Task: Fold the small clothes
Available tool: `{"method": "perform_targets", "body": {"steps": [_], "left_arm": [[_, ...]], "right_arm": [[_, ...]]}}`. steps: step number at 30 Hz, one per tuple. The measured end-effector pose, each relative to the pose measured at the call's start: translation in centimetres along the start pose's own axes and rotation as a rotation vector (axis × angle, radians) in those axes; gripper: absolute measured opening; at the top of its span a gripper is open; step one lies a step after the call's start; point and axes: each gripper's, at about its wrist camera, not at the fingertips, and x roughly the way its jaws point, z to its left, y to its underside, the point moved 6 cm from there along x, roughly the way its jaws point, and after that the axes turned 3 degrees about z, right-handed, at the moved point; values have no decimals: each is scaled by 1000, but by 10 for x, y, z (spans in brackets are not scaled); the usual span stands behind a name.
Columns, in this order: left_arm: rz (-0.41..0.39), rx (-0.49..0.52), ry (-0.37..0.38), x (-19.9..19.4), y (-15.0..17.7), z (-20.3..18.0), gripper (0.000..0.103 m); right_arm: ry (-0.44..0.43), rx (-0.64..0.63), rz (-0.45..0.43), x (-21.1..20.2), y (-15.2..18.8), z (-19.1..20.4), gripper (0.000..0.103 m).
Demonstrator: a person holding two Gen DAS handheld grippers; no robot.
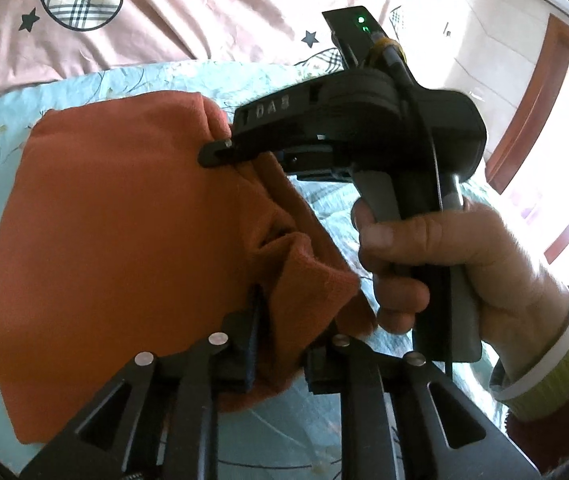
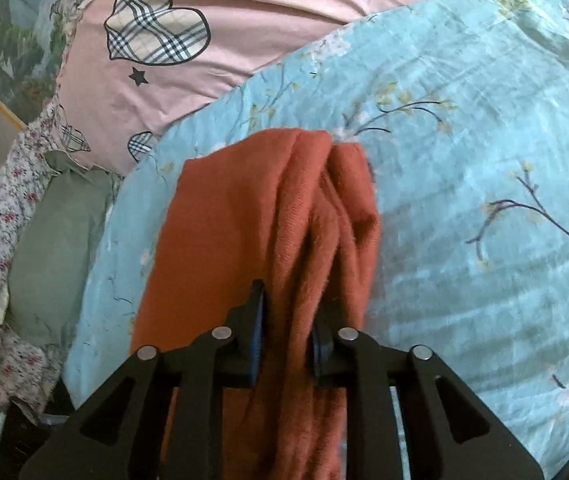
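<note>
An orange knit garment (image 1: 124, 220) lies folded over on a light blue floral quilt (image 1: 324, 208). In the left wrist view my left gripper (image 1: 282, 344) stands slightly open, with a bunched corner of the garment lying loosely between its pads. A hand (image 1: 464, 264) holds the right gripper (image 1: 214, 154), whose tips rest at the garment's far right edge. In the right wrist view the right gripper (image 2: 284, 340) is slightly open, and a thick fold of the orange garment (image 2: 244, 208) runs between its fingers and away from me.
The blue quilt (image 2: 464, 160) lies over a pink sheet (image 2: 244, 40) with plaid hearts. A green pillow (image 2: 56, 248) and floral fabric sit at the left. A bright window with a wooden frame (image 1: 544, 140) is at the right.
</note>
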Motion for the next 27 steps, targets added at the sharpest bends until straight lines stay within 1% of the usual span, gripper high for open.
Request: {"method": "perform_targets", "body": {"steps": [2,6,7,9,10,11,12,13,14,15,16,17,18,20,22,24,27], "left_arm": [[6,0,0,3,-2,1,18],[12,6,1,3,-2,-3,20],[14,7,3,4,-5,-4,20],[22,9,15,2,-4,-3,25],[29,13,23,0,-1,-4,26],[33,18,31,-4,1,-3,29],[31,22,45,-9,3,-2,33],[30,20,53,-13,6,1,37],[27,18,64,-21,9,5,43],[22,15,71,-27,11,10,45],[15,9,72,-36,14,16,46],[10,5,69,-42,15,20,50],[2,-2,57,-50,19,25,58],[-16,-37,28,-63,19,43,67],[-36,-80,9,-75,16,66,71],[-49,-120,-27,-79,10,89,79],[-43,-204,-57,-78,3,126,81]], "right_arm": [[-39,11,-8,3,-11,6,37],[-99,-19,-93,-4,-34,21,38],[-95,-24,-124,-9,-38,21,40],[-53,-10,-185,-22,-41,15,55],[-19,8,-212,-31,-40,9,57],[-3,14,-225,-38,-37,4,57],[12,16,-229,-44,-33,0,58],[27,18,-226,-47,-30,-2,58],[49,17,-218,-52,-21,-5,58],[57,16,-212,-54,-18,-8,59],[68,18,-198,-57,-8,-10,60],[69,20,-187,-58,-2,-12,62],[64,22,-171,-58,5,-13,64],[55,26,-143,-57,17,-13,67],[45,24,-115,-53,26,-13,68],[38,26,-88,-48,35,-10,70],[23,24,-54,-41,43,-7,72]]}}
